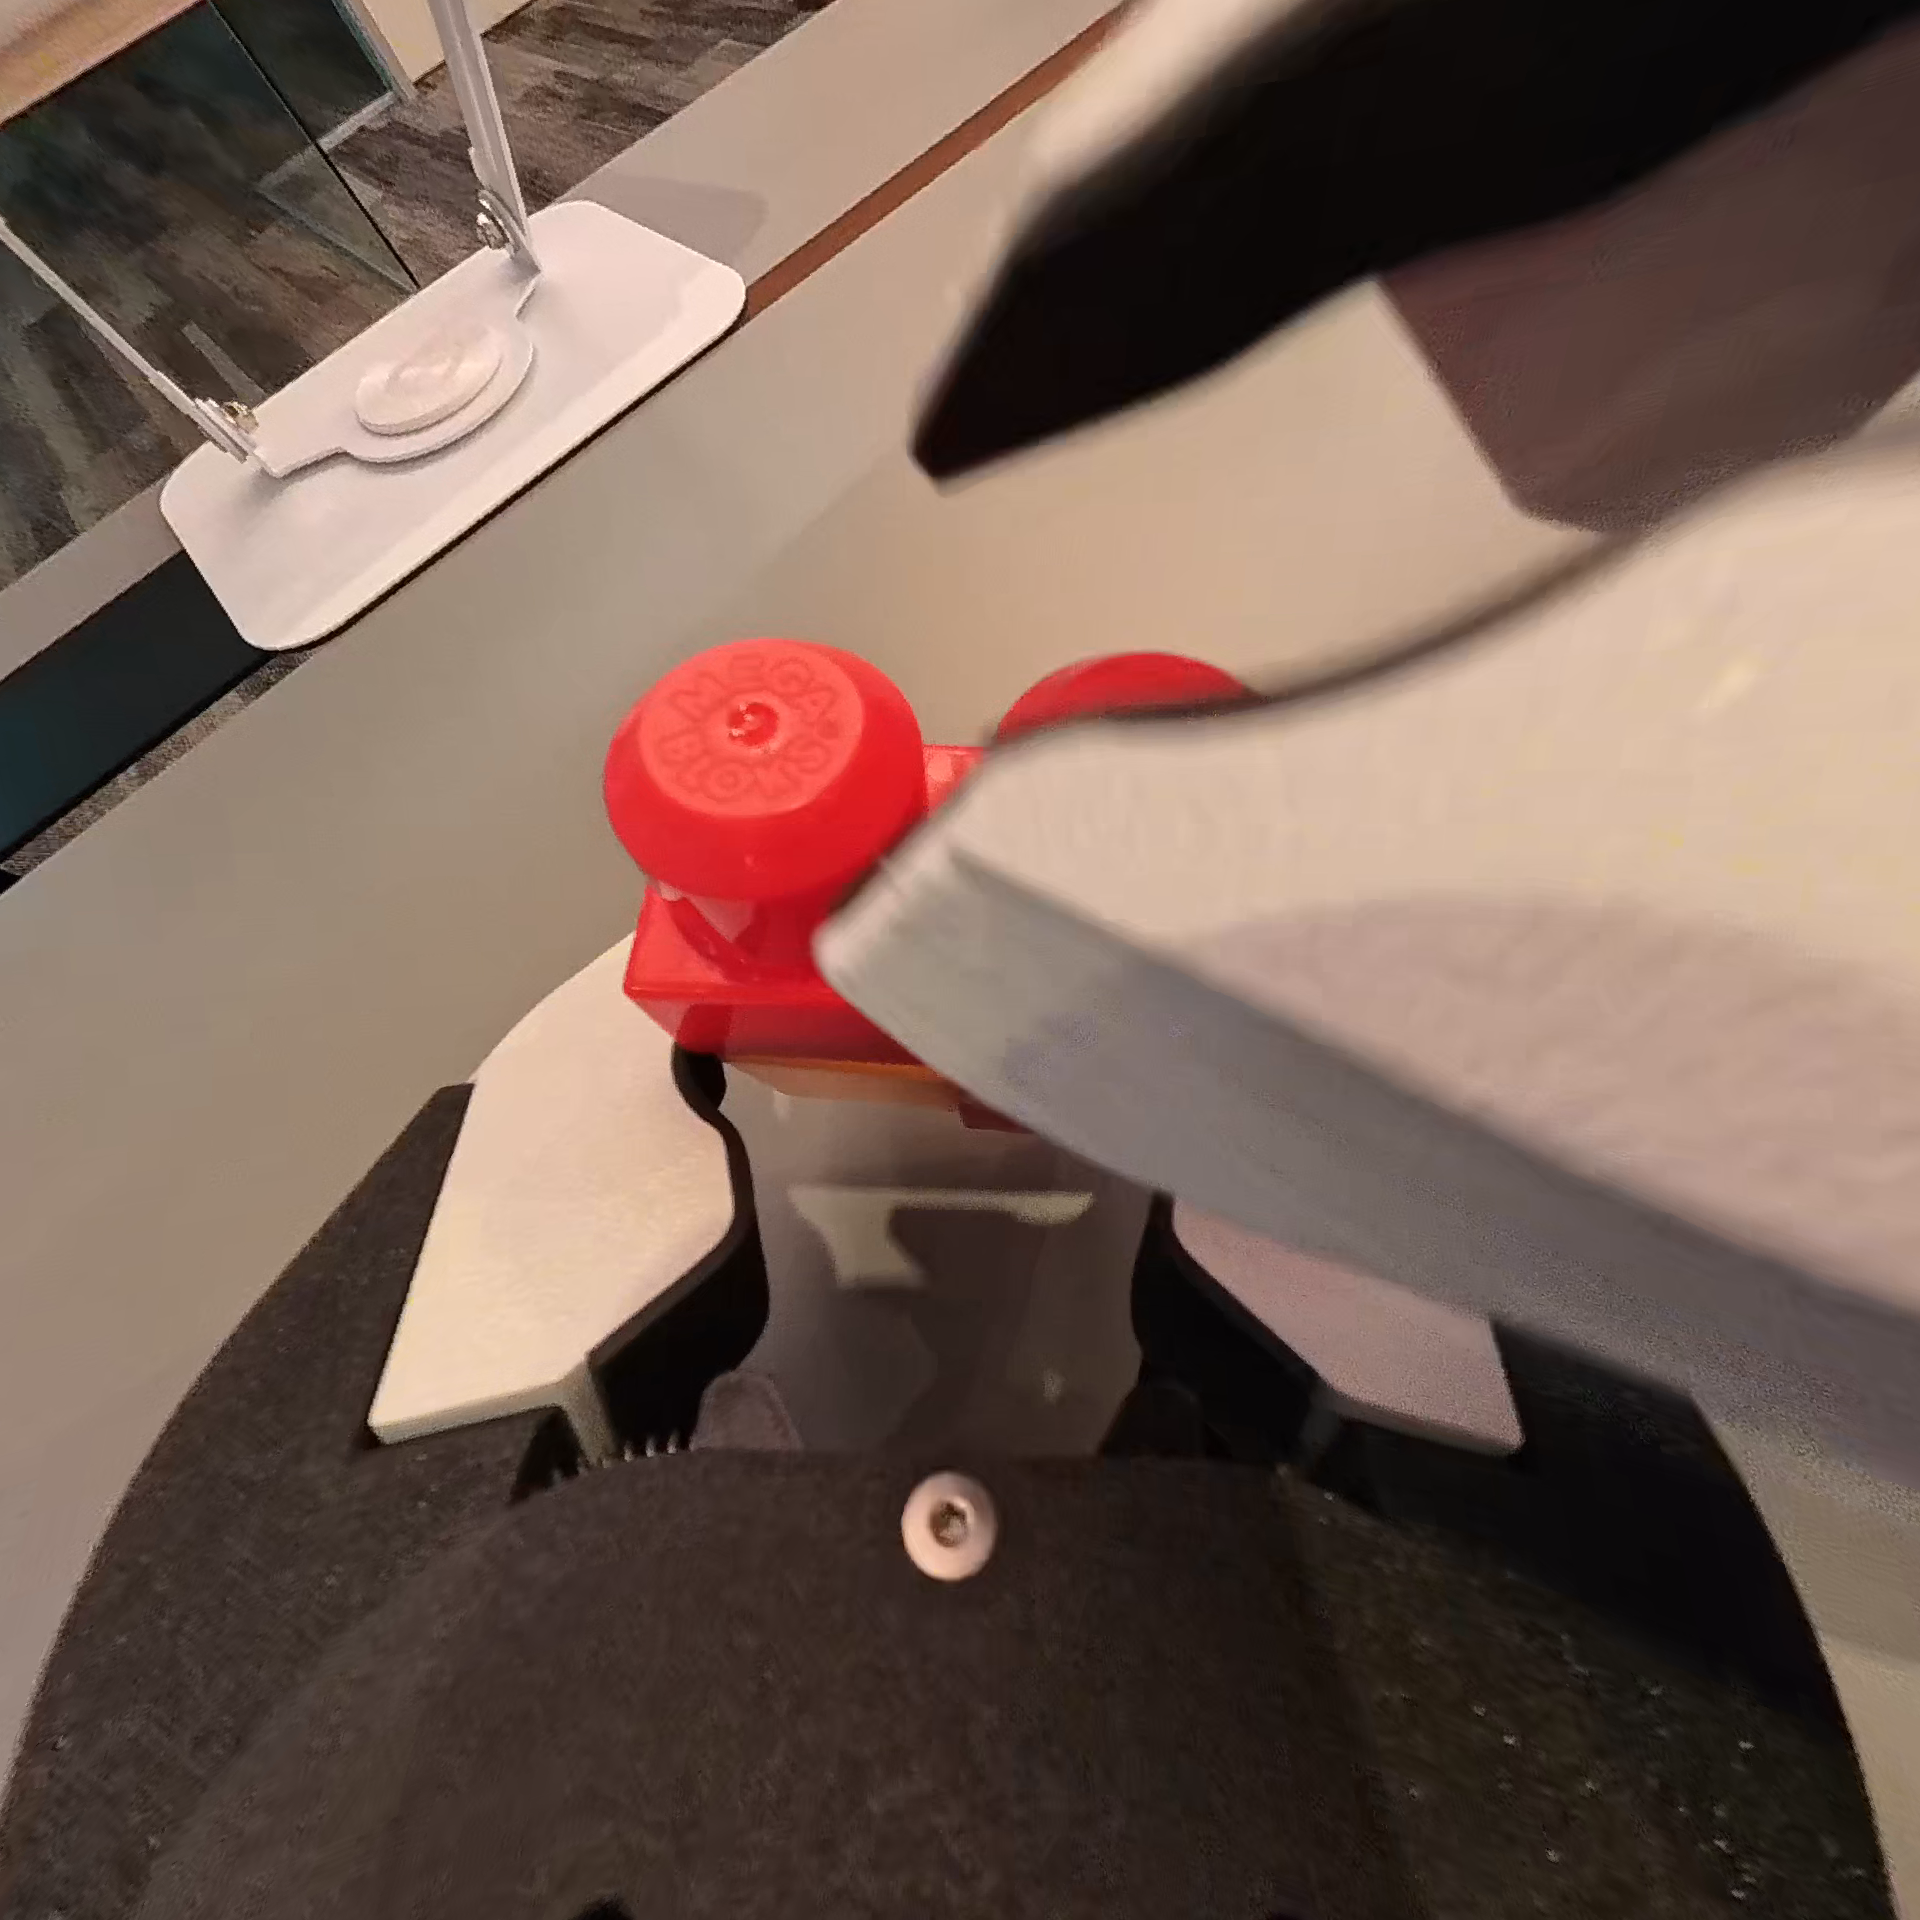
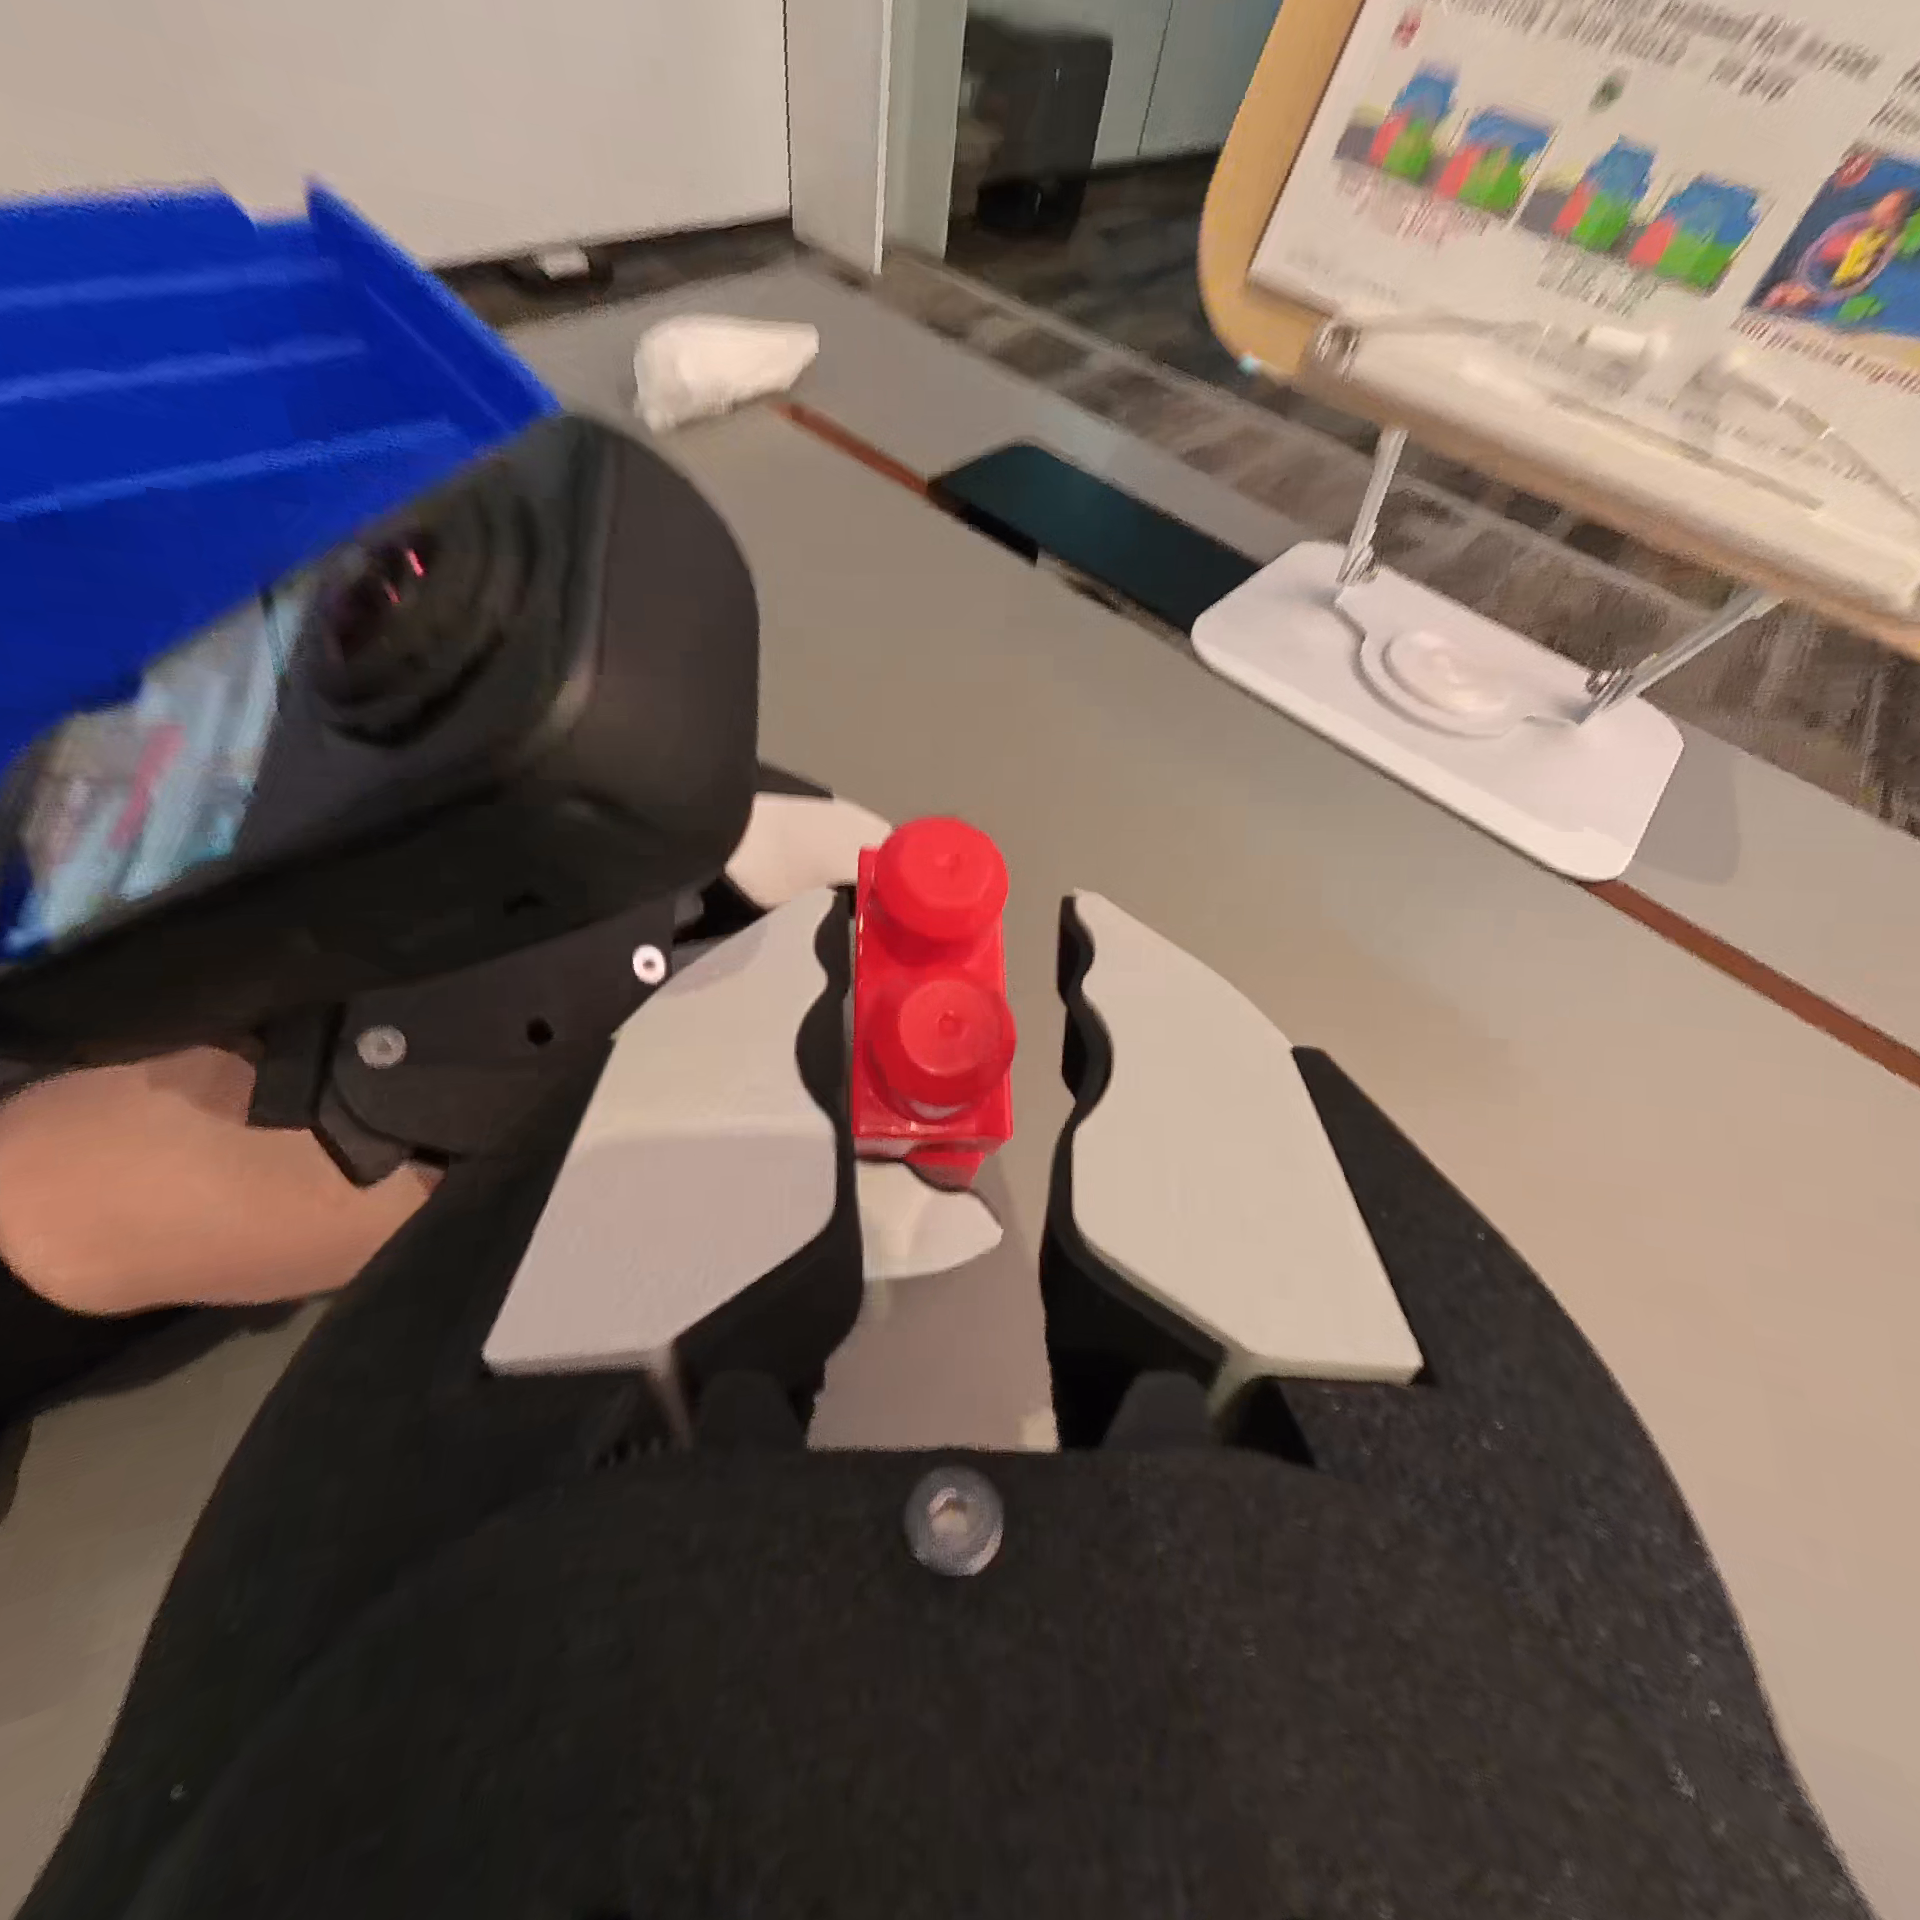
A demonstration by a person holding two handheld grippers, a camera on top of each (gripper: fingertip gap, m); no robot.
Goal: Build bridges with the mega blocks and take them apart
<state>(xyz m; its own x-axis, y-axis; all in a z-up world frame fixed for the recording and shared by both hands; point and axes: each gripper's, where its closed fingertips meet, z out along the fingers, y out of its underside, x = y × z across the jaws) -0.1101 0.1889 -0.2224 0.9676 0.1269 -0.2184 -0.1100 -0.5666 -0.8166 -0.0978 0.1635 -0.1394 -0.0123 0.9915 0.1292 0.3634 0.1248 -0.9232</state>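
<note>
Red plastic, two studs in a row: the mega block (image 2: 935,1039), lifted clear of the grey worktop (image 2: 1299,1091). Raised maker's lettering ringed around the top of the nearer stud in the left wrist view (image 1: 764,769), sharp enough to read. Gripped end to end by the left tongs (image 1: 883,1101), one pale finger at the far end and one under the near end. Flanked by the right tongs (image 2: 951,925), spread wide: left finger just beside the block's side, right finger apart from it with a clear gap. Seen from the left wrist, partly covered by the fingers (image 1: 1351,987) of the right tongs, blurred and close.

Further out, a person's hand (image 2: 156,1174) behind the left tool. Beyond that, a blue bin (image 2: 208,364). Along the worktop's far edge, a crumpled white cloth (image 2: 717,364), a dark phone (image 2: 1091,530) lying flat, and a white stand base (image 2: 1455,727). Propped on the stand, a printed card (image 2: 1558,208) with coloured block pictures and blurred print.
</note>
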